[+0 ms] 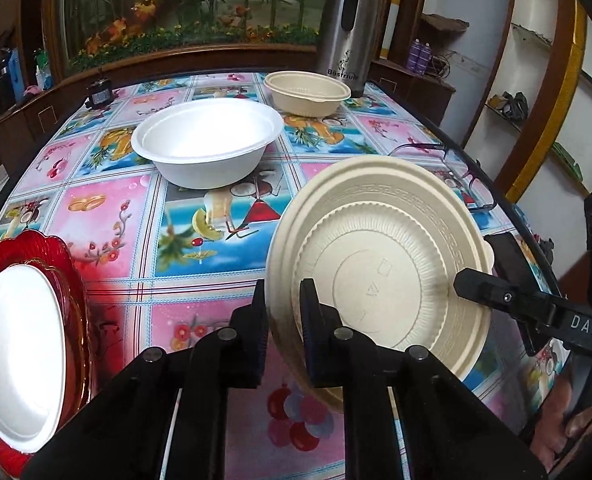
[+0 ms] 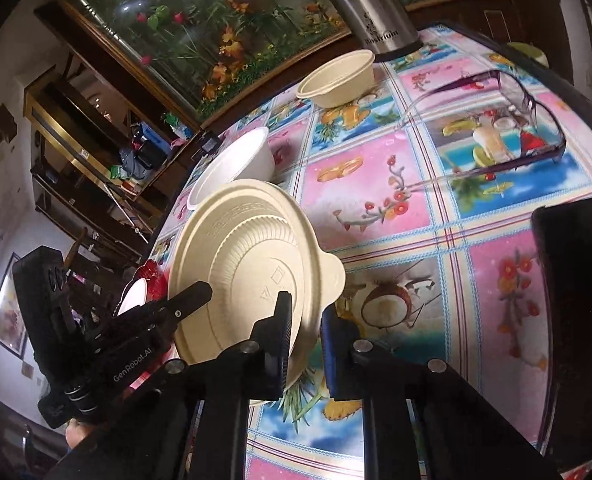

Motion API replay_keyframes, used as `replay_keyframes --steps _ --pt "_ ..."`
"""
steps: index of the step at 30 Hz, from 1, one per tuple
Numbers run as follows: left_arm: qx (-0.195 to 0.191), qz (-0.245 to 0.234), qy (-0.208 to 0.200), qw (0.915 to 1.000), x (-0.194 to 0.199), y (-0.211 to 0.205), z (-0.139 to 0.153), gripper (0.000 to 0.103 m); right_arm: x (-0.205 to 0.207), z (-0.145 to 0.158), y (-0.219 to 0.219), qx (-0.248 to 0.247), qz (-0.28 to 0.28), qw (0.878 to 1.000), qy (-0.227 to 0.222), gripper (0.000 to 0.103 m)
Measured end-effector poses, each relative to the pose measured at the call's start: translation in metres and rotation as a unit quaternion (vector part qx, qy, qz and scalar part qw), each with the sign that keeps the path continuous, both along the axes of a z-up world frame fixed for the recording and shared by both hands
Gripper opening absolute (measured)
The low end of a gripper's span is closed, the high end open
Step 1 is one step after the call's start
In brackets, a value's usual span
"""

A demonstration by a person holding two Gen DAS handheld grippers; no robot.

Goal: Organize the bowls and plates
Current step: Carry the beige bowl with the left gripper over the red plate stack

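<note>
A beige ribbed plate [image 1: 380, 264] is held tilted above the table, and it also shows in the right wrist view [image 2: 252, 264]. My left gripper [image 1: 284, 300] is shut on its near rim. My right gripper [image 2: 306, 312] is shut on its rim at the opposite side and shows in the left wrist view [image 1: 472, 280]. A white bowl [image 1: 208, 140] stands mid-table. A beige bowl [image 1: 306, 92] stands behind it. A white plate [image 1: 16, 360] lies on a red plate [image 1: 62, 264] at the near left.
A steel thermos [image 1: 348, 24] stands at the table's far edge beside the beige bowl. Eyeglasses [image 2: 536, 120] lie on the patterned tablecloth [image 1: 108, 216] at the right. A dark object [image 2: 576, 280] lies at the right edge. A small black item [image 1: 100, 94] sits far left.
</note>
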State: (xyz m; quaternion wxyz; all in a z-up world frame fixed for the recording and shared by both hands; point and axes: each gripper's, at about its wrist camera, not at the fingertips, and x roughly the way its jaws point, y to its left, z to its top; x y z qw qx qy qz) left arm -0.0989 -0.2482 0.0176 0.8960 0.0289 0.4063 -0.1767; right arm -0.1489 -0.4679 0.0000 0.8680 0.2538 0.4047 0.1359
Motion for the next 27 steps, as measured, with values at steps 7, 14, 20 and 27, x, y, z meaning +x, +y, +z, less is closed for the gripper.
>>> replay_keyframes --steps 7,14,20,27 --pt "0.027 0.012 -0.04 0.9988 -0.022 0.004 0.006 0.012 -0.012 0.002 0.004 0.002 0.0 1.0 -0.017 0.014" --pt "0.036 0.035 -0.069 0.9964 -0.047 0.022 0.017 0.013 -0.028 0.011 0.024 0.003 0.017 0.999 -0.038 0.014" --pt "0.042 0.05 -0.087 0.9941 -0.061 0.038 0.022 0.013 -0.034 0.023 0.042 -0.001 0.032 0.998 -0.052 0.014" --pt "0.025 0.051 -0.092 0.9942 -0.063 0.052 0.023 0.013 -0.038 0.031 0.059 -0.02 0.034 0.998 -0.056 0.014"
